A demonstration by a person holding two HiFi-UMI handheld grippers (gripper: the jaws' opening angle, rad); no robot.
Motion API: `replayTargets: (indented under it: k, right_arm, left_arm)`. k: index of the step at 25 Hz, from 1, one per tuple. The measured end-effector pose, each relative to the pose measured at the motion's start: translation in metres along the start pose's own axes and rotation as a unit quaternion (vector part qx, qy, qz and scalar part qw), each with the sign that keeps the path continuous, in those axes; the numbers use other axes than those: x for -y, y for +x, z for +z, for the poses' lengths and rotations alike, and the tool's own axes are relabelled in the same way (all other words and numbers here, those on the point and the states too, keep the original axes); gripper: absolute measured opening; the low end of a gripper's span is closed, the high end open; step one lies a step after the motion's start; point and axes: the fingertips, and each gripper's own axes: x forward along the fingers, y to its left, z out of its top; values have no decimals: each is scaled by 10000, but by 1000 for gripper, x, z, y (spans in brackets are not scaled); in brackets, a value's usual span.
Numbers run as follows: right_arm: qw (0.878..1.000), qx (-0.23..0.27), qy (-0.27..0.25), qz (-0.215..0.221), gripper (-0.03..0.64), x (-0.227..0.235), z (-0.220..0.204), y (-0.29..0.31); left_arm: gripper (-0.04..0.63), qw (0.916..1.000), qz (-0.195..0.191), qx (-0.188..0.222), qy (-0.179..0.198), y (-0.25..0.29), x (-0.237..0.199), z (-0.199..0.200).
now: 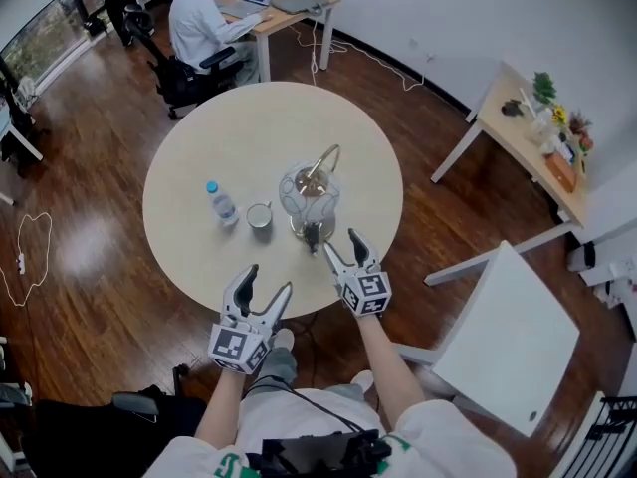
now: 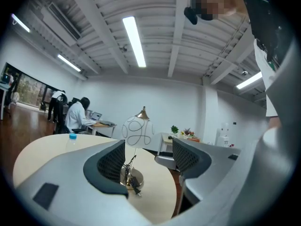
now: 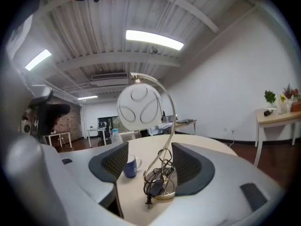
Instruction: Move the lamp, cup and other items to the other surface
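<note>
On the round beige table (image 1: 189,157) stands a lamp (image 1: 310,192) with a white globe shade, a brass arc stem and a cord bundled on its base. Left of it are a cup (image 1: 260,216) and a small water bottle (image 1: 221,203). My right gripper (image 1: 340,242) is open at the table's near edge, its tips just short of the lamp base. In the right gripper view (image 3: 149,164) the lamp base (image 3: 162,189) lies ahead between the jaws, untouched, with the blue cup (image 3: 130,166) beside it. My left gripper (image 1: 270,279) is open and empty, off the table's near edge; its view (image 2: 148,159) faces the lamp (image 2: 138,131).
A white square table (image 1: 508,337) stands to the right, close to me. A wooden desk with plants (image 1: 528,137) is at the far right wall. A person (image 1: 199,23) sits at a desk at the back left. A black chair (image 1: 90,436) is at my lower left.
</note>
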Motion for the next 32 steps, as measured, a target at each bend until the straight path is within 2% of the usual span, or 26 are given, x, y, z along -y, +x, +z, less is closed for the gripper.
replayTargets:
  k: [3,5,8,12,17,20,23,26,29,32]
  right_arm:
    - [9983,543,-169,-161,319,-5,55,-43]
    - [9934,1044,162,-451,319,-1,90,-79]
    - [9770,1832,729,-808,319,6,140,-144]
    - [9651,2288,442,-1192,319,19,175,-228]
    - [9517,1900,-680,-2314,319,46,167,-318]
    - [9443,1809,-543,-2696,319,60,150,-366]
    - [9408,1643,-381,-2939,319,61,133,-398]
    - [9368,1243,-542,-3224,316,61,113,-416]
    - [9398,1217,-474,-3158,316,57,111,-421]
    - [9416,1283,-629,-3048,316,56,115,-423]
  left_arm:
    - [311,9994,-323,69,52,2,24,7]
    - [311,9984,-556,84,91,1,40,16]
    - [311,9960,-874,143,125,5,75,27]
    - [311,9893,-1411,292,246,20,139,38]
    - [311,9784,-2006,337,361,34,202,44]
    - [311,9735,-2235,257,410,36,236,45]
    - [311,9699,-2361,247,538,37,253,35]
    - [311,9677,-2428,257,623,37,268,32]
    - [311,9684,-2385,307,662,38,277,33]
    - [311,9692,-2336,359,697,37,287,36]
